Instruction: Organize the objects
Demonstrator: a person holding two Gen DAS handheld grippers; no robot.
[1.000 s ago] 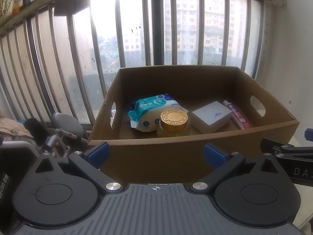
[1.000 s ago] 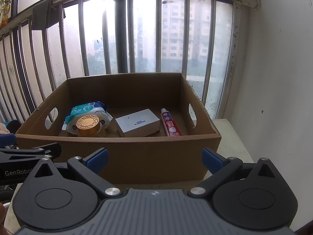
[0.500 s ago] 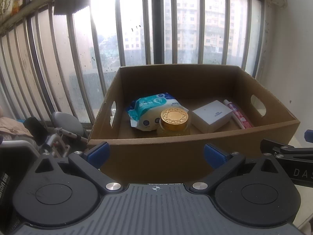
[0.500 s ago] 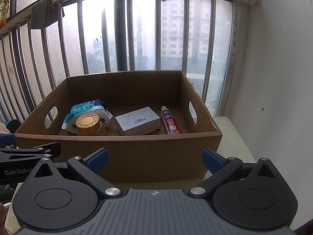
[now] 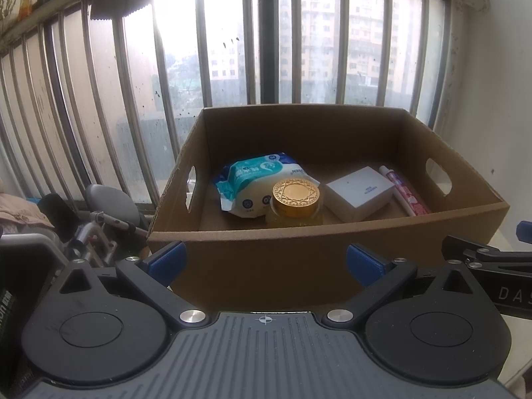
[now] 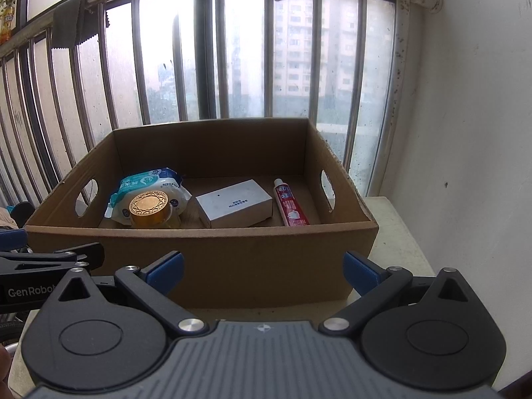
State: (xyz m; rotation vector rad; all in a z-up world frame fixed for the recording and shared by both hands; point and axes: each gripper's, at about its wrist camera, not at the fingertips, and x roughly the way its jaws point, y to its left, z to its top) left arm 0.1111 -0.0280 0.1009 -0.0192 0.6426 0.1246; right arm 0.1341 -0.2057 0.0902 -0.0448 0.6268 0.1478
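Observation:
An open cardboard box [image 5: 326, 266] [image 6: 232, 266] stands in front of both grippers. Inside it lie a blue-and-white wipes pack [image 5: 252, 179] [image 6: 149, 186], a jar with a gold lid [image 5: 296, 193] [image 6: 149, 204], a small white box [image 5: 359, 193] [image 6: 234, 202] and a red toothpaste tube [image 5: 404, 194] [image 6: 291, 204]. My left gripper [image 5: 266, 259] is open and holds nothing, just short of the box's near wall. My right gripper [image 6: 262, 267] is open too, level with the same wall and also holding nothing.
The box rests on a pale tabletop [image 6: 395, 232] against a white wall [image 6: 472, 133]. A barred window [image 5: 266, 50] runs behind. To the left, beside the table, stand a grey seat and metal frame [image 5: 106, 209]. Each gripper shows at the edge of the other's view.
The right wrist view has risen slightly, so more of the box's floor shows. The left view is almost unchanged. The objects in the box have not moved.

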